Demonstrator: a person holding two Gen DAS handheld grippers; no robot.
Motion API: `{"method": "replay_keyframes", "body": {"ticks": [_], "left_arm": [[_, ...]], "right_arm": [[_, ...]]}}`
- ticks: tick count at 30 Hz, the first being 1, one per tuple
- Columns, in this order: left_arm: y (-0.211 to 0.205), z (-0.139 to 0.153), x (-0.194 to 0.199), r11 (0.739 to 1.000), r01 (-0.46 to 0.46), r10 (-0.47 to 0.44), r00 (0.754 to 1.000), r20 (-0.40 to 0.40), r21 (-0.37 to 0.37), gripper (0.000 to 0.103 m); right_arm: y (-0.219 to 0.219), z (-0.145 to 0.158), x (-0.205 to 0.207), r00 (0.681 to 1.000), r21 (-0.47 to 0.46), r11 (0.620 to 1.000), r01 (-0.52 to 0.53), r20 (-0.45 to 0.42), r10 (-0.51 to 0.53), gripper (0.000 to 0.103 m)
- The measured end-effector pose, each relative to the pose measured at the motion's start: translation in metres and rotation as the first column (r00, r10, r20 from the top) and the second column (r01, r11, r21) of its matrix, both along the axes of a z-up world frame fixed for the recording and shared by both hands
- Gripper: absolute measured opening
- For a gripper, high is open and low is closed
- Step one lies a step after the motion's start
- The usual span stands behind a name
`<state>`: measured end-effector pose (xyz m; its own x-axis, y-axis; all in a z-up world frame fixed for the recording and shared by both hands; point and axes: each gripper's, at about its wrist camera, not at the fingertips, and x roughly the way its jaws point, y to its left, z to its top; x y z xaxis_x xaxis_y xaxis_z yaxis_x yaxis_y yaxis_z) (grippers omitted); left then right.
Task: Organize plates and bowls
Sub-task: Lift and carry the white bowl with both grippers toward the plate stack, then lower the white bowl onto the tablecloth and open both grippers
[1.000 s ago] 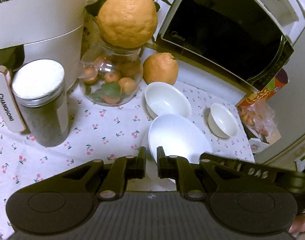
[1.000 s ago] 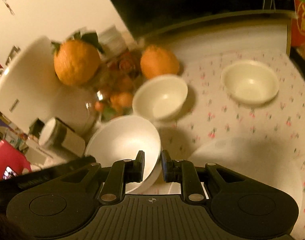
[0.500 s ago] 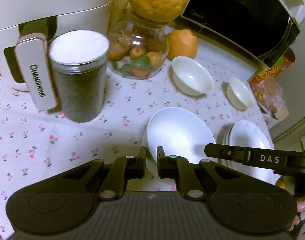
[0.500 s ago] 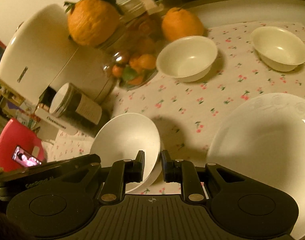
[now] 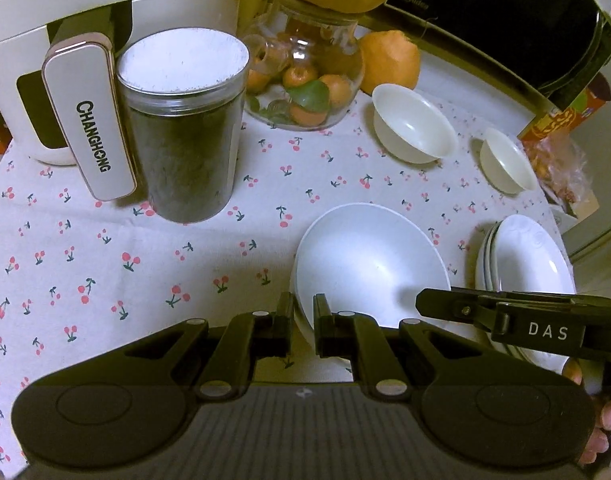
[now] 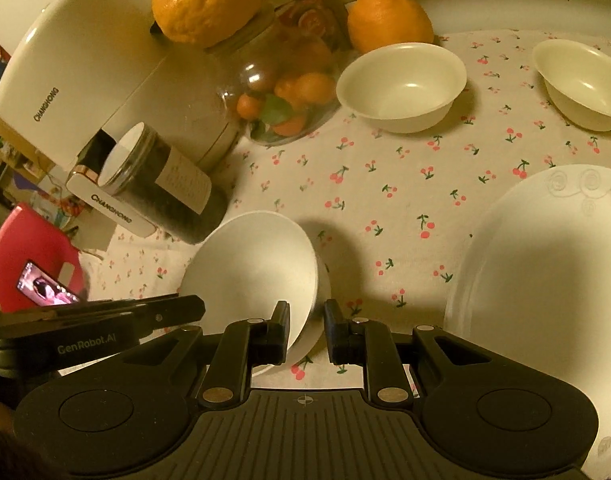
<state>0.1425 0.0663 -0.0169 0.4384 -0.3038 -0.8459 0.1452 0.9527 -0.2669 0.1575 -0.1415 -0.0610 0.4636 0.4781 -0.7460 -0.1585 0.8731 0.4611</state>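
Note:
A large white bowl (image 5: pixel 369 256) sits on the cherry-print cloth; it also shows in the right wrist view (image 6: pixel 253 268). My left gripper (image 5: pixel 303 328) is shut on its near-left rim. My right gripper (image 6: pixel 306 332) has its jaws parted around the bowl's right rim, a gap showing on the right side; its finger (image 5: pixel 457 306) reaches over the bowl. A stack of white plates (image 5: pixel 525 264) lies to the right, large in the right wrist view (image 6: pixel 545 280). Two cream bowls, one medium (image 5: pixel 413 124) (image 6: pixel 401 84) and one small (image 5: pixel 505 160) (image 6: pixel 581 80), stand farther back.
A dark jar with a white lid (image 5: pixel 181 128), a white Changhong appliance (image 5: pixel 85 60), a glass jar of fruit (image 5: pixel 305 92) topped by a large citrus, a loose orange (image 5: pixel 389 60) and a microwave (image 5: pixel 505 20) crowd the back. Snack packets (image 5: pixel 561 160) lie at the right edge.
Both grippers have pulled back and to the left with the large bowl, so the jar and appliance come nearer. The right gripper's jaws have opened wider around the rim.

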Motion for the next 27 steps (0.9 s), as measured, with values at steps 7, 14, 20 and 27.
{"method": "replay_keyframes", "body": {"ticks": [7, 14, 20, 27], "left_arm": [[-0.001, -0.001, 0.000, 1.000, 0.004, -0.004, 1.000, -0.001, -0.004, 0.010], [-0.007, 0.000, 0.000, 1.000, 0.019, -0.019, 1.000, 0.006, 0.011, 0.023], [-0.007, 0.003, 0.000, 1.000, 0.017, -0.017, 1.000, 0.011, -0.009, 0.035], [-0.011, 0.014, 0.000, 0.998, 0.040, -0.038, 0.998, 0.039, -0.054, 0.059]], "right_arm": [[-0.001, -0.003, 0.001, 1.000, 0.005, 1.000, -0.005, -0.008, 0.005, 0.021], [-0.001, 0.001, 0.001, 1.000, 0.009, 1.000, -0.025, -0.007, 0.025, 0.028], [-0.005, 0.004, 0.000, 1.000, 0.011, 1.000, -0.015, 0.000, 0.015, 0.040], [-0.020, 0.024, -0.001, 0.998, 0.043, 0.999, 0.000, 0.056, -0.003, 0.074]]}}
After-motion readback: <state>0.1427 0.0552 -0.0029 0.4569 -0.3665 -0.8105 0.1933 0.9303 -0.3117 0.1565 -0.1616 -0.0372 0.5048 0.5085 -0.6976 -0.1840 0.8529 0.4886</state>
